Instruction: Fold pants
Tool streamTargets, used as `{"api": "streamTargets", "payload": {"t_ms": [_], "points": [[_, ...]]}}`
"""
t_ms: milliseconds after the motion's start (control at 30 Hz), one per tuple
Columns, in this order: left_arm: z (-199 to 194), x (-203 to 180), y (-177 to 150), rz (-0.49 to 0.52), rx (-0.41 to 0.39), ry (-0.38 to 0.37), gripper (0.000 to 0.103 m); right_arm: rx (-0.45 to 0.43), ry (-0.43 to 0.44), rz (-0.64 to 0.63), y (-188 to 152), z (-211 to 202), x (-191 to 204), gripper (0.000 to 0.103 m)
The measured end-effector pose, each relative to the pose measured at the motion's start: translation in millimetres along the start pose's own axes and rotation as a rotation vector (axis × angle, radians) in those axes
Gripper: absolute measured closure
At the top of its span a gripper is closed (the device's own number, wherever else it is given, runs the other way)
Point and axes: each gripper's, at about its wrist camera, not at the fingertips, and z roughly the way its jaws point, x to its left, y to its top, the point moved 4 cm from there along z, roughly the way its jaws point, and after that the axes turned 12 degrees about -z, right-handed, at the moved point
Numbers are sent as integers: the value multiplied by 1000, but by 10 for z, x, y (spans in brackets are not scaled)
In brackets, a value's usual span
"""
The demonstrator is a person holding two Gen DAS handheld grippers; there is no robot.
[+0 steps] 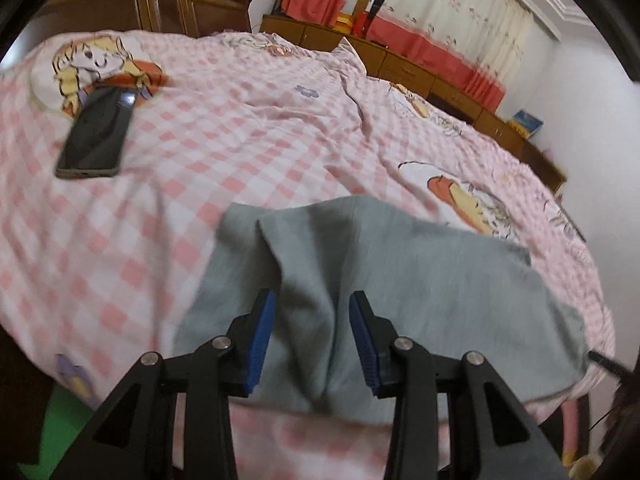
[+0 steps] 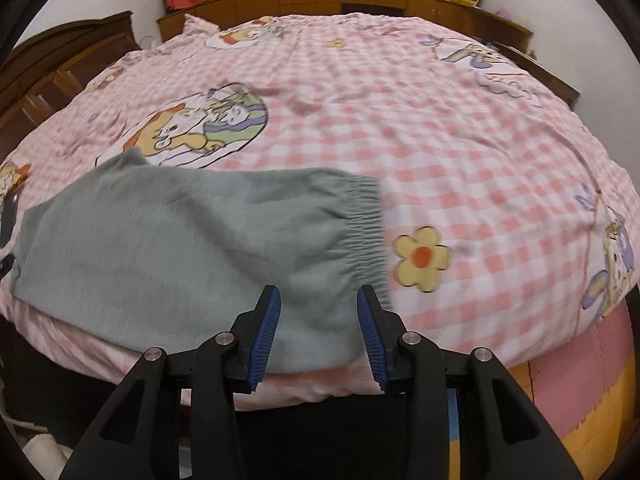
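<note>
Grey pants [image 1: 400, 272] lie folded near the front edge of the bed. In the right wrist view the pants [image 2: 180, 232] stretch to the left, and their gathered elastic waistband [image 2: 364, 224] is at the right end. My left gripper [image 1: 312, 300] hovers open over the folded leg end, and its blue pads [image 1: 262, 336] press on nothing. My right gripper [image 2: 320, 294] hovers open just above the waistband corner, also holding nothing. Both views are blurred by motion.
A pink checked bed cover [image 1: 248, 128] with cartoon prints spreads under everything. A dark phone [image 1: 98, 132] lies on it at the far left. Low wooden cabinets [image 1: 404, 64] and red-edged curtains [image 1: 440, 12] line the far side. A tall wardrobe [image 1: 140, 4] stands at the left.
</note>
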Motion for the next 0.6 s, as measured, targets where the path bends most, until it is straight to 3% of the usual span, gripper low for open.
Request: {"api": "streamTargets", "payload": {"t_ms": [167,300,367,467,600], "points": [[170,5,-4,-6,-4,104,61,12,38,-5,-14,186,127,62],[244,34,-71,-34,-9,130,61,31,39,0,-66,348,223,62],[223,-10,-88,-29,-21,94,96,42,3,-13,-79,407,259,62],[125,-166,-103,40,-56,115,97,46,-25,-25,-82,460,282,62],[-21,-274,-30,141,-121,240,97,37,-29,-30,-99,483,276,62]]}}
